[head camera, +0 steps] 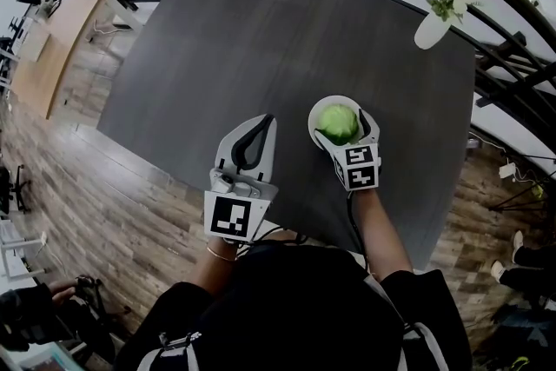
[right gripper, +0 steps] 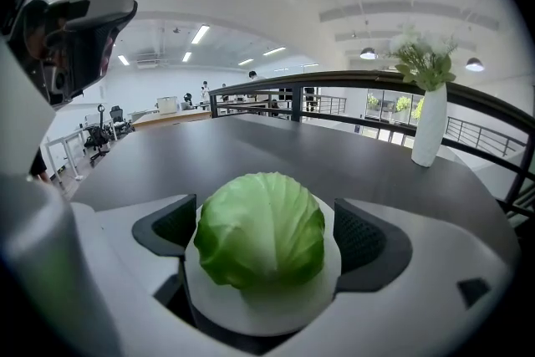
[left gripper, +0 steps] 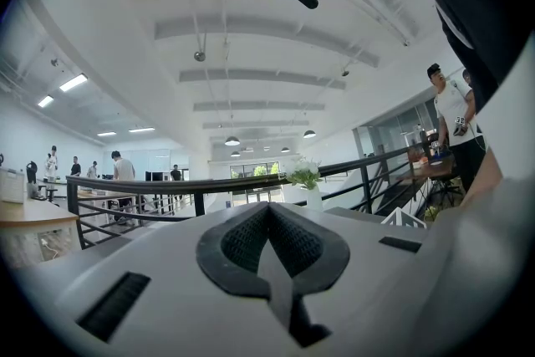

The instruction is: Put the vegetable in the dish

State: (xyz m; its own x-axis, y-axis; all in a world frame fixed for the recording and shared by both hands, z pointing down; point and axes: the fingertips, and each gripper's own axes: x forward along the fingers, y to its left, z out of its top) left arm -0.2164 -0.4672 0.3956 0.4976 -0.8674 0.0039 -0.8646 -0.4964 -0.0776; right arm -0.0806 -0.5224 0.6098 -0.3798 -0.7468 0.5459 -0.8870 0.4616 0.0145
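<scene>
The cabbage already sits in the middle of the white dish, near the desk edge closest to the person. The right gripper has its jaws apart on either side of it. In the right gripper view a sliver of gap shows between the leaves and the right-hand pad, while the left-hand pad looks just beside the cabbage, so it seems set down rather than clamped. The left gripper is beside the dish with its jaws together and nothing between them.

The placing looks essentially done, and what remains is a clean release. The right jaws should open a touch wider before any retreat, then draw straight back toward the person, level and slow, so neither pad drags a leaf or nudges the dish rim. The round head could roll if brushed. The white vase of flowers stands well apart, out of the way
</scene>
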